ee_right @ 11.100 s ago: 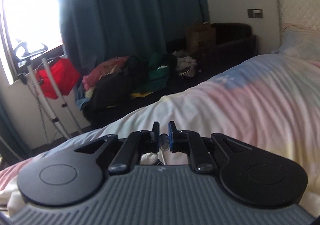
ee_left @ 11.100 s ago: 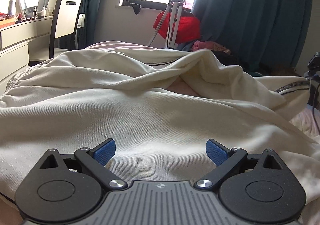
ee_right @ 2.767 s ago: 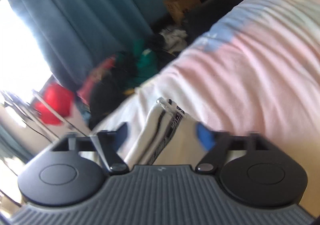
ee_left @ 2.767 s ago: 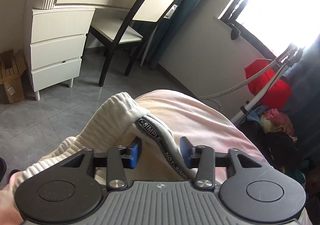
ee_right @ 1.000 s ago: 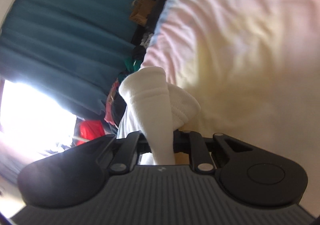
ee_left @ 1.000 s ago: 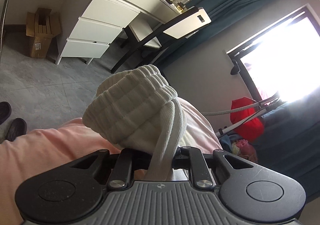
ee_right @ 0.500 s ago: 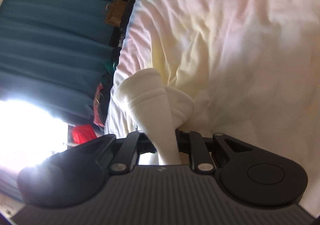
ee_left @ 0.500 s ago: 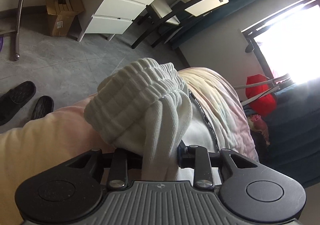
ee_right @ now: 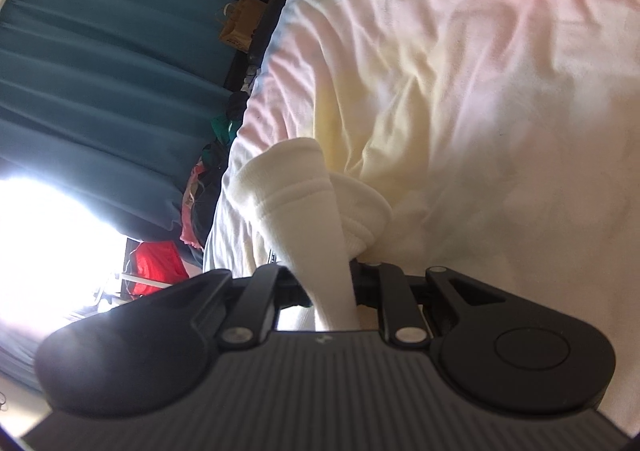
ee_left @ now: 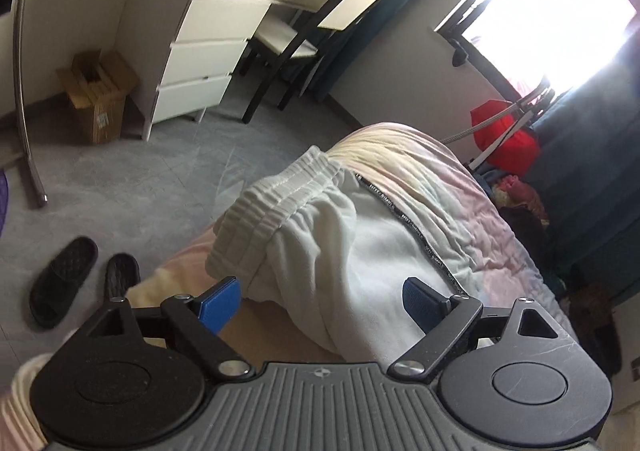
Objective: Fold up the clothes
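White sweatpants (ee_left: 344,251) with a ribbed elastic waistband (ee_left: 276,191) and a black lettered side stripe lie on the pastel bedspread (ee_left: 452,187). My left gripper (ee_left: 320,301) is open, its blue pads just short of the fabric on either side, holding nothing. In the right wrist view my right gripper (ee_right: 332,283) is shut on a white ribbed cuff of the sweatpants (ee_right: 304,195), held above the bedspread (ee_right: 460,71).
A white dresser (ee_left: 200,63), a chair (ee_left: 316,35) and a cardboard box (ee_left: 98,99) stand on the grey floor left of the bed. Black slippers (ee_left: 76,279) lie by the bed edge. Red bag (ee_left: 506,141) and clothes pile sit under the window.
My left gripper has opened and let go of the waistband, which now rests on the bed. My right gripper still grips the cuff and has shifted little.
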The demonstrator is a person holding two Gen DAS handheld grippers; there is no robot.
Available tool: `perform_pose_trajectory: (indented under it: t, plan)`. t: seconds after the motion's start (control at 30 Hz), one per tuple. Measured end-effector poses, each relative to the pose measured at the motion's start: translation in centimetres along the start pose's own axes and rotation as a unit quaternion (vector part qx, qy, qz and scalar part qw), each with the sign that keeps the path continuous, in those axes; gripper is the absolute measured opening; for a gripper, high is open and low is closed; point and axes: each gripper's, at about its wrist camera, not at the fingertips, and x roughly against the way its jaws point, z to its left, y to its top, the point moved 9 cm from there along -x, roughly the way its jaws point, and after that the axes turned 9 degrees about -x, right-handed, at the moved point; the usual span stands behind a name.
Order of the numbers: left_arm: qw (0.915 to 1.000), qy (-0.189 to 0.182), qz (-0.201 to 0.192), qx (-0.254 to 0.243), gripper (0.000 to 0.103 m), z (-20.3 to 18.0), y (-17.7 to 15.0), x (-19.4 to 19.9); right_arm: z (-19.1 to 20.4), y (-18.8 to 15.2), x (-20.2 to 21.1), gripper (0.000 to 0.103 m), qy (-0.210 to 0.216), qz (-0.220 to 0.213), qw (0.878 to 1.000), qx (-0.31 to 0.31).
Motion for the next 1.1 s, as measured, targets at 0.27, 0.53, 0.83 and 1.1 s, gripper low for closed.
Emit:
perform_pose_trajectory:
  t: [0.27, 0.53, 0.83, 1.1]
  plan:
    - [0.9914, -0.009, -0.083, -0.1, 0.094, -13.3, 0.6, 0.2, 0.2, -0.1, -0.2, 0.015, -0.01, -0.004, 1.0, 0.02]
    - [0.9824, -0.086, -0.002, -0.166, 0.096, -26.2, -7.7, -7.9, -0.1, 0.1, -0.1, 0.015, -0.002, -0.001, 1.0, 0.005]
    - [0.965, -0.045, 0.047, -0.254, 0.096, -27.2, -14.3, -15.5, -0.1, -0.2, -0.5, 0.019, 0.052, 0.041, 0.998, -0.017]
    - [0.9511, -0.026, 0.031, -0.306, 0.102, -28.0, -15.6, -16.0, -0.1, -2.6, -4.2, 0.076, 0.037, 0.124, 0.991, 0.029]
